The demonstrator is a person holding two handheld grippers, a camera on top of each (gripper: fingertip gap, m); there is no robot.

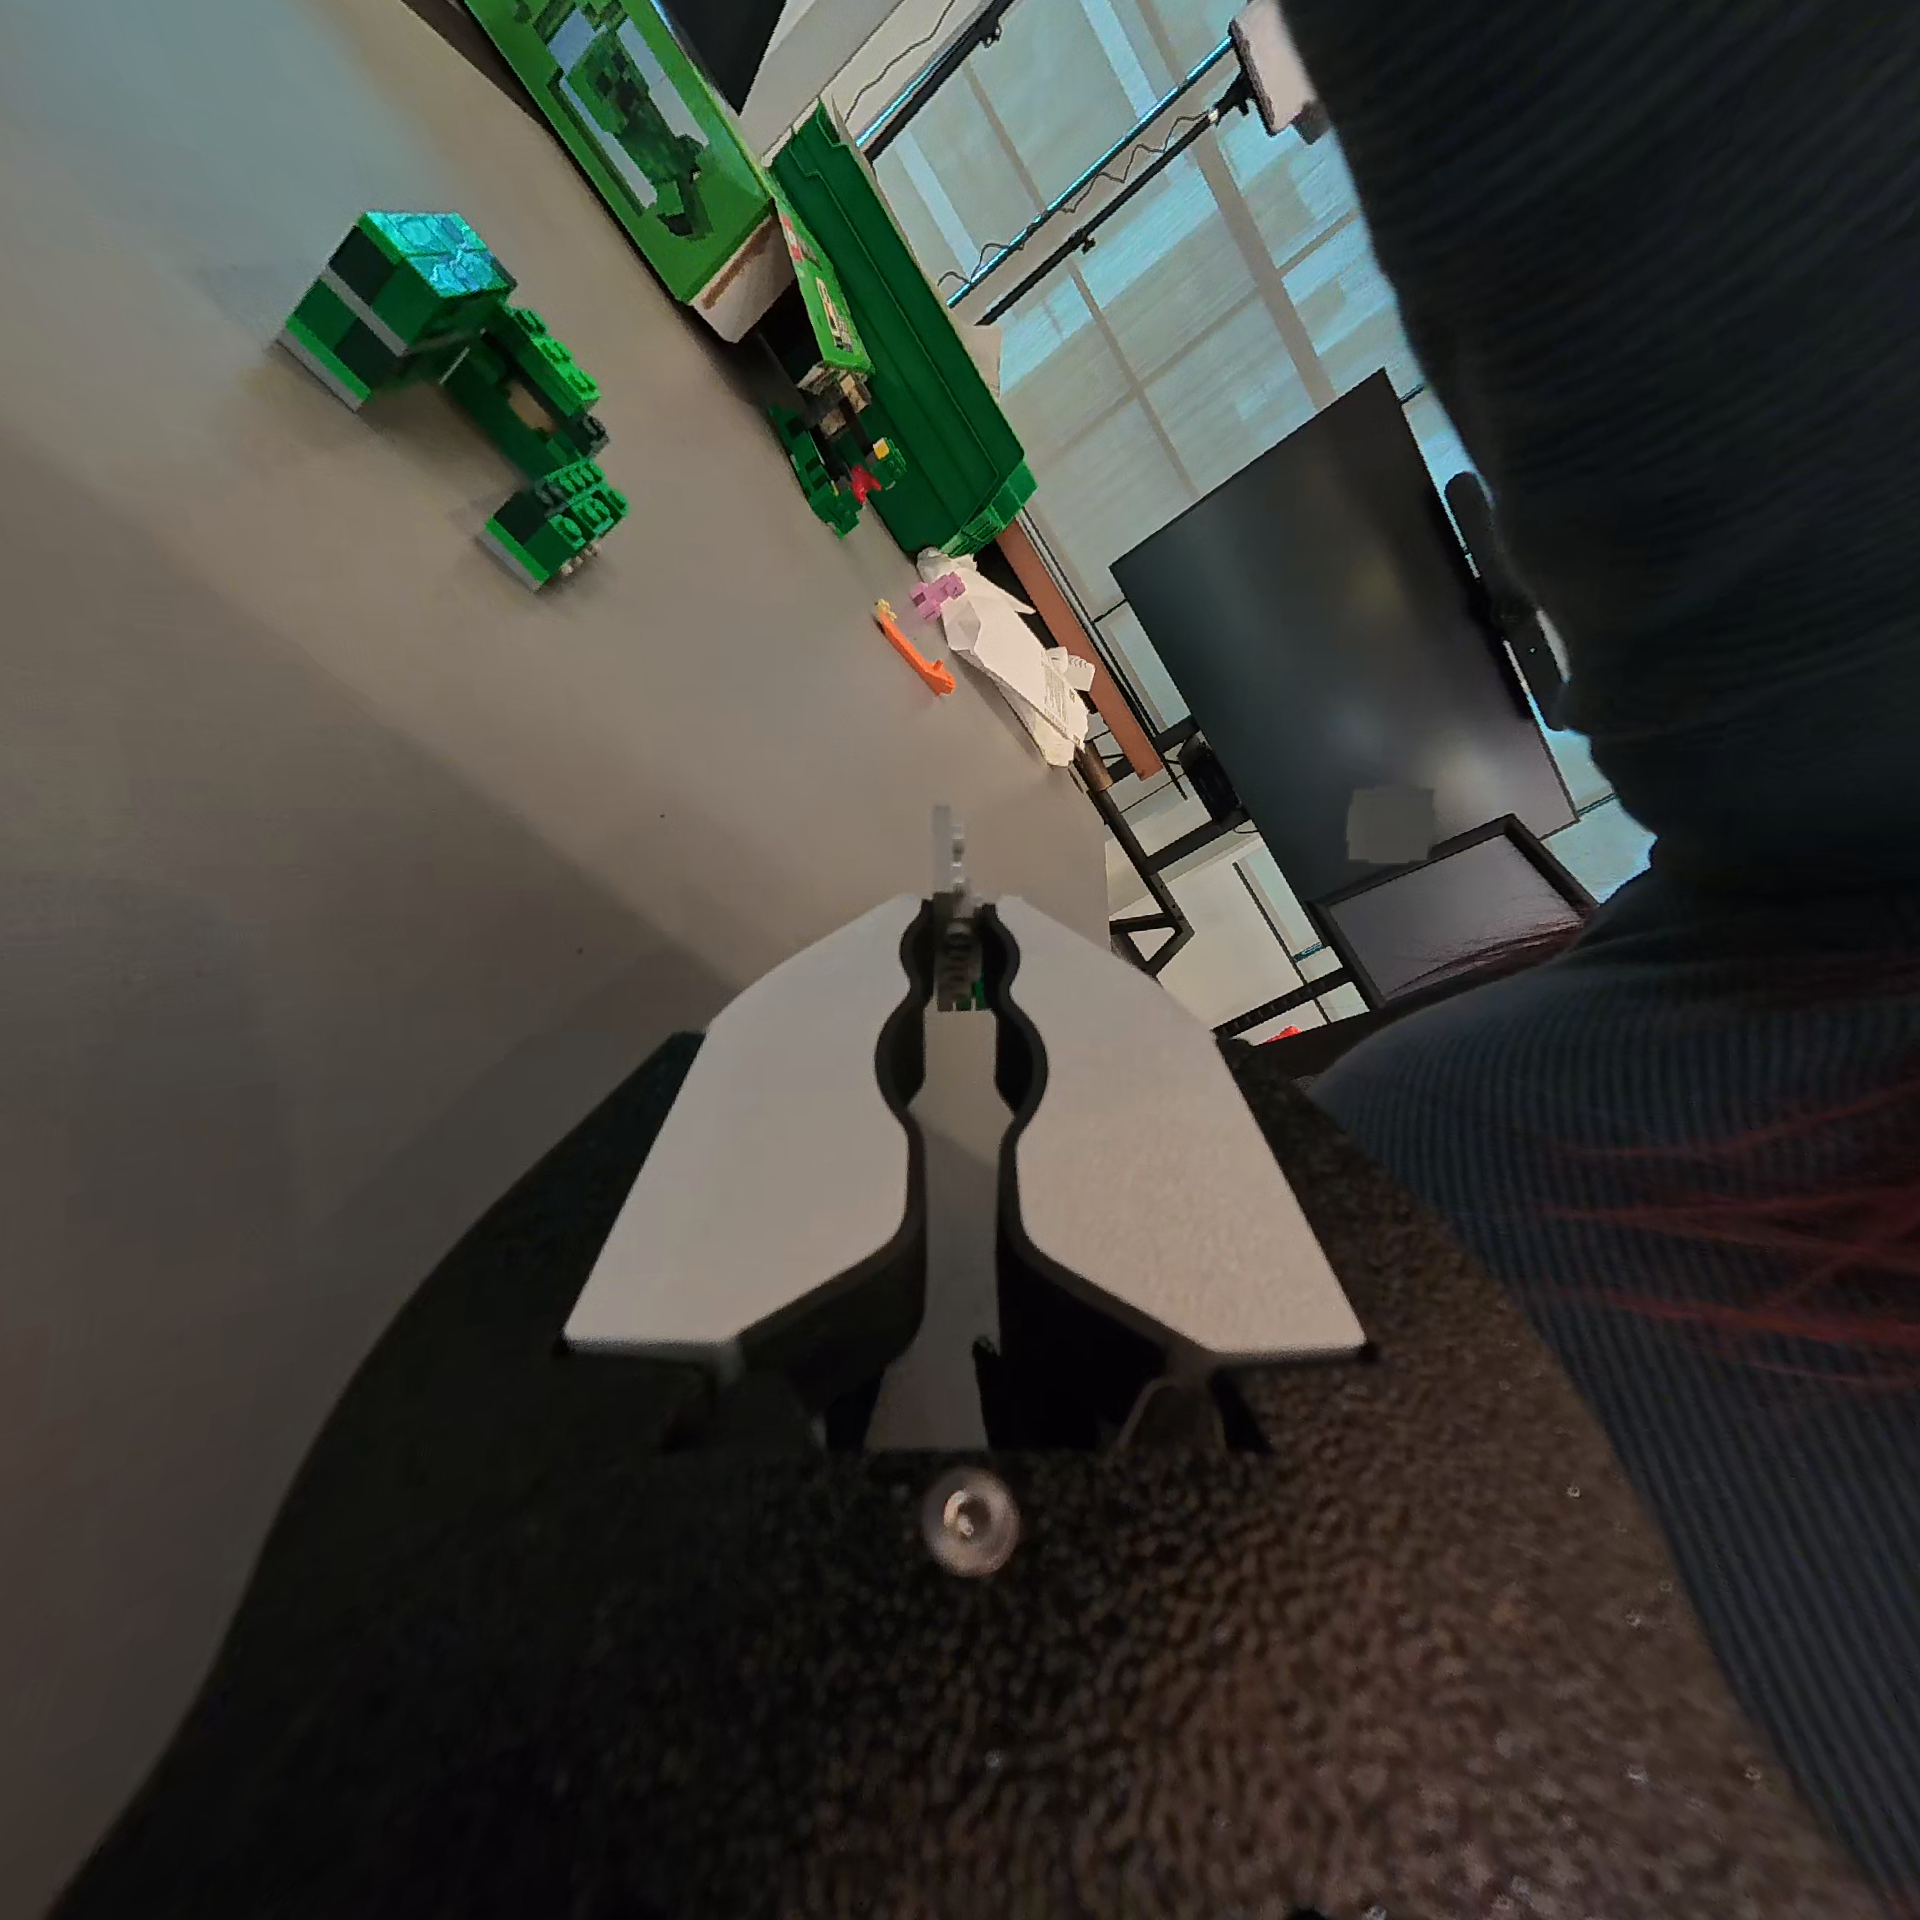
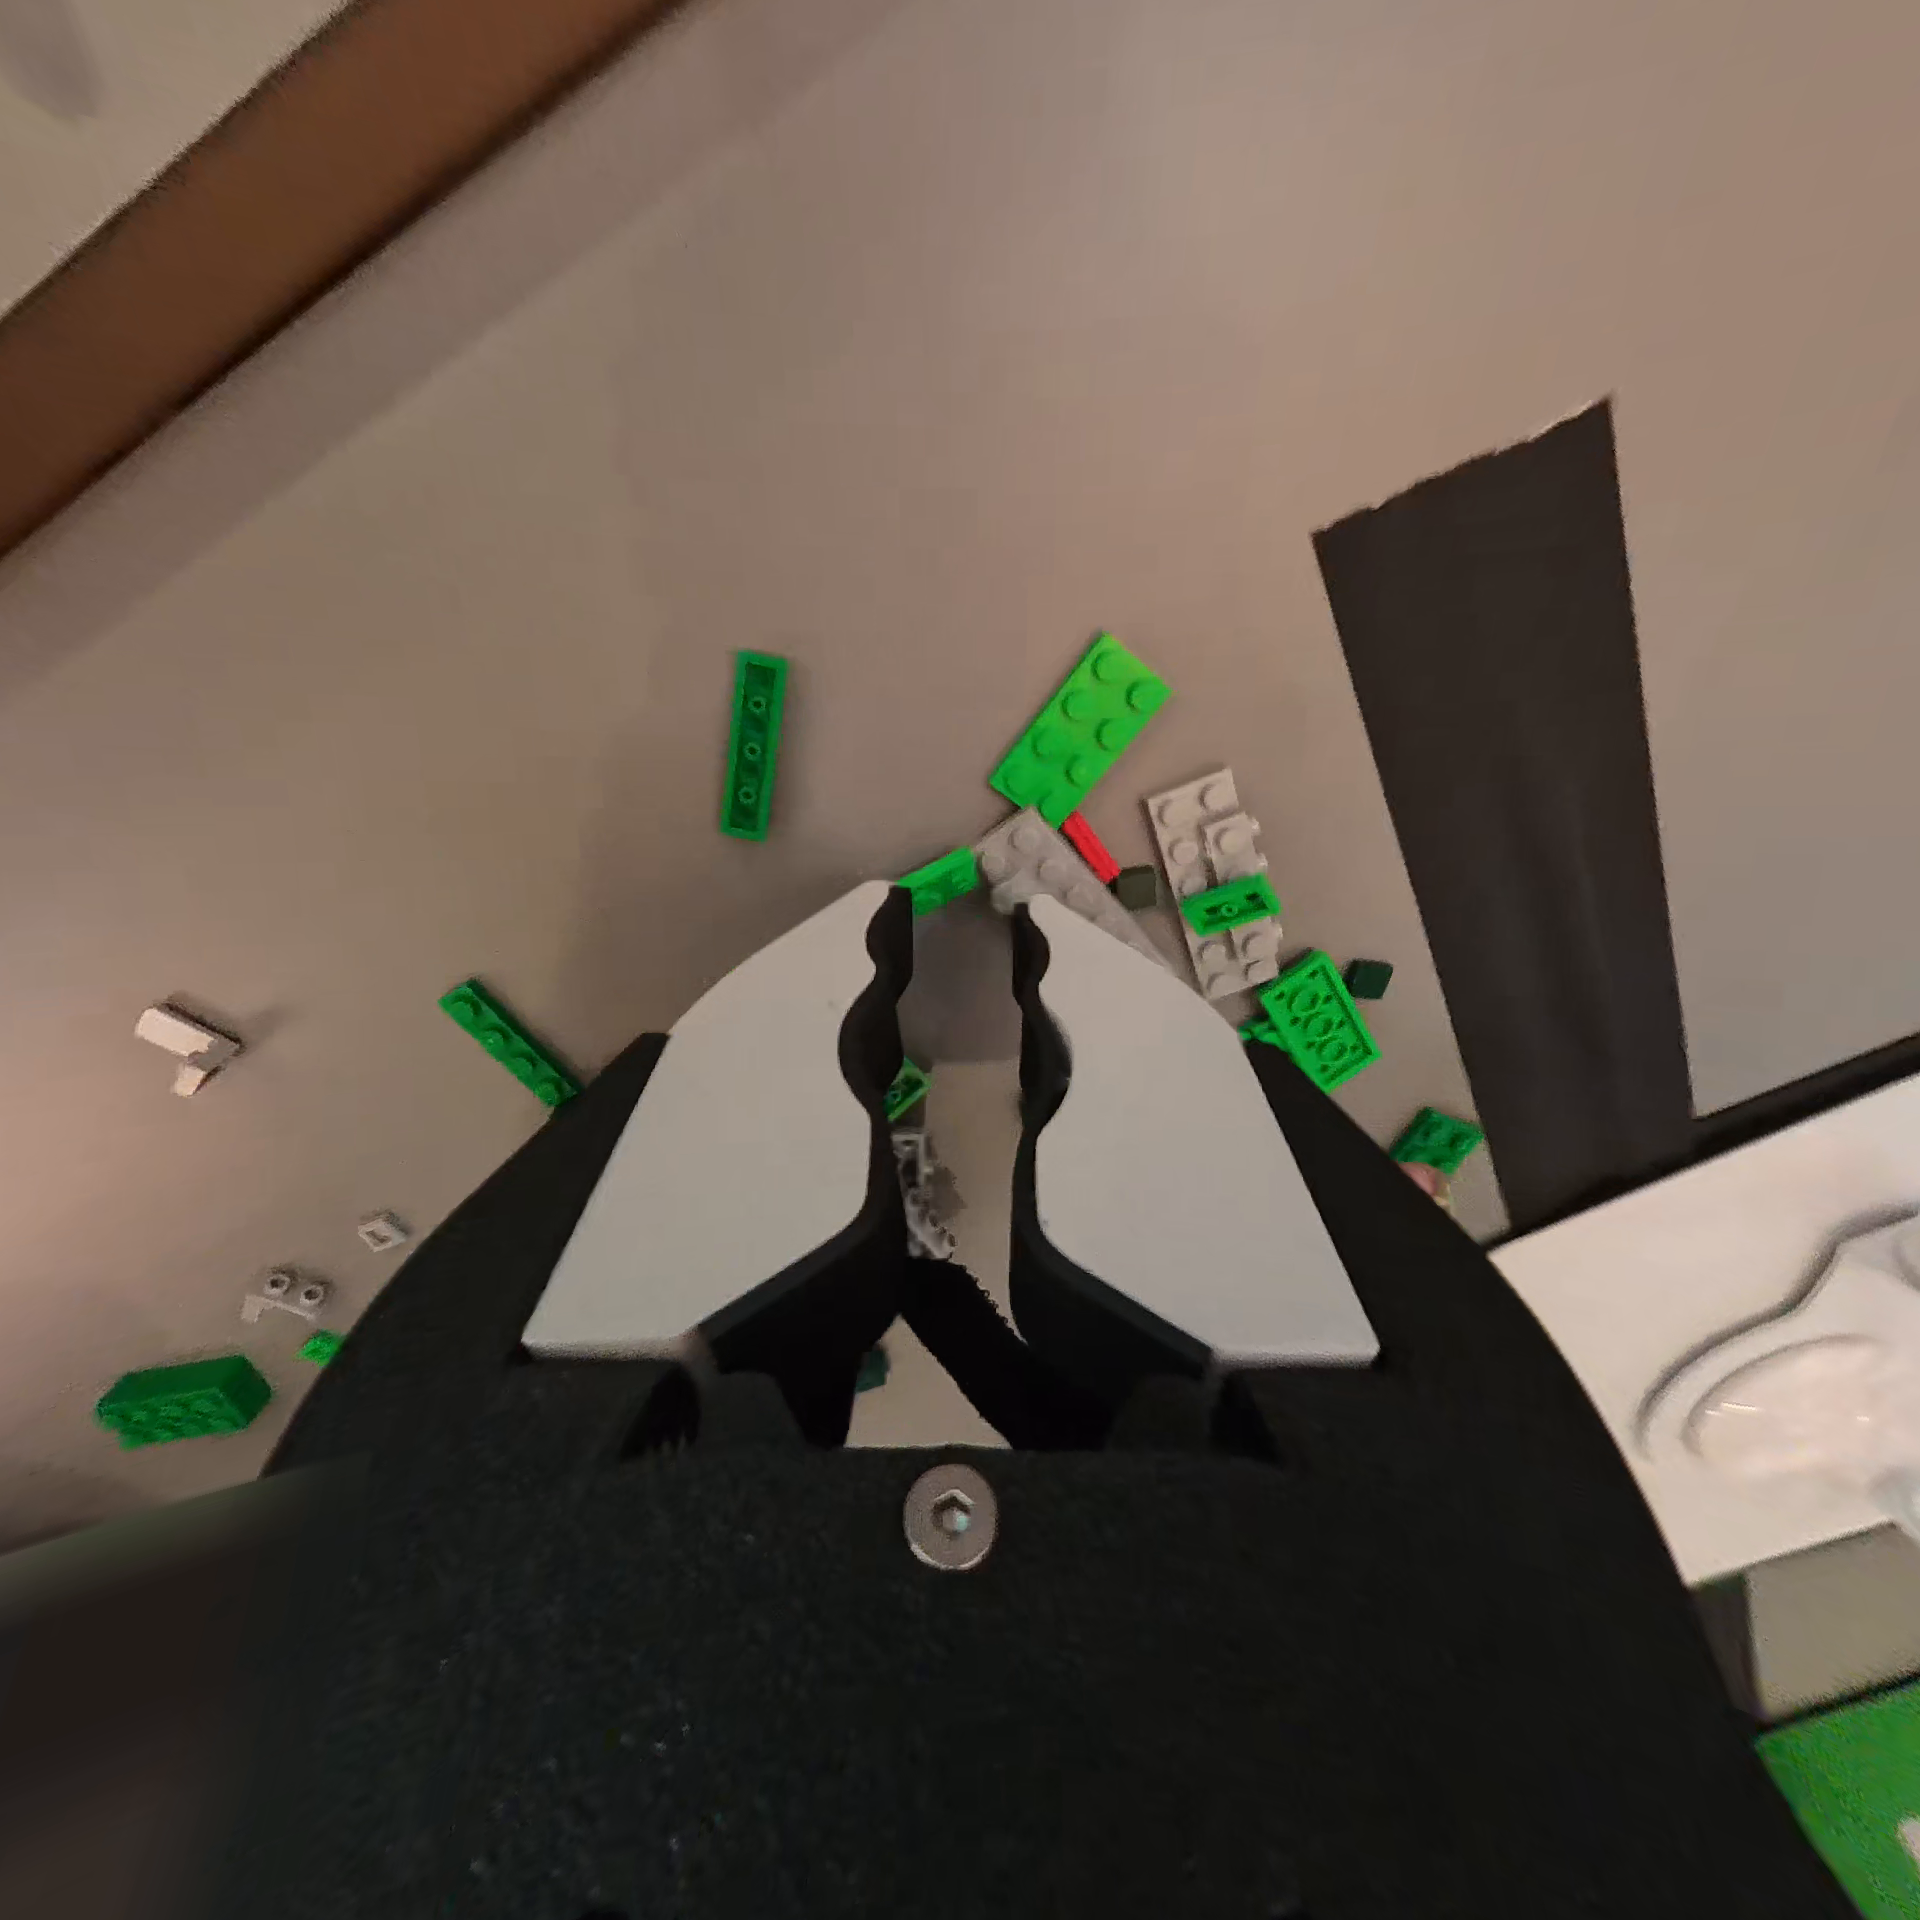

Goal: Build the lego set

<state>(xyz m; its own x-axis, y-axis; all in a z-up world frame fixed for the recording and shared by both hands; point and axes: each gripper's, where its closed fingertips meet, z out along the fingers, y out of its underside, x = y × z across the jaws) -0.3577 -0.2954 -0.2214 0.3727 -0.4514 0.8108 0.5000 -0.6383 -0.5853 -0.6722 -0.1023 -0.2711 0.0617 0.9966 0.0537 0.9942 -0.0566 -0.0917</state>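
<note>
Gripping a small stack of grey and green lego plates, the left gripper has its jaws pressed together on the piece, whose grey end pokes out past the tips, above the grey table.

Item: right gripper, jaws apart with a clear gap, holding nothing; the tips sit over a pile of loose pieces, close to a small bright green plate and a grey studded plate. Contact cannot be judged.

Item: loose parts around that pile: large bright green plate, long grey plate, red rod, narrow green plate lying apart to the left, green brick at far left, small white and grey bits.

Item: black tape strip on the table, right of the pile.

Item: partly built green figure, lying on its side on the table, well away from the left gripper.

Item: green set box, green bin, orange separator tool, crumpled white bag near the far edge.

Item: dark screen behind the table.

Printing on the box and bag is too small to make out.
</note>
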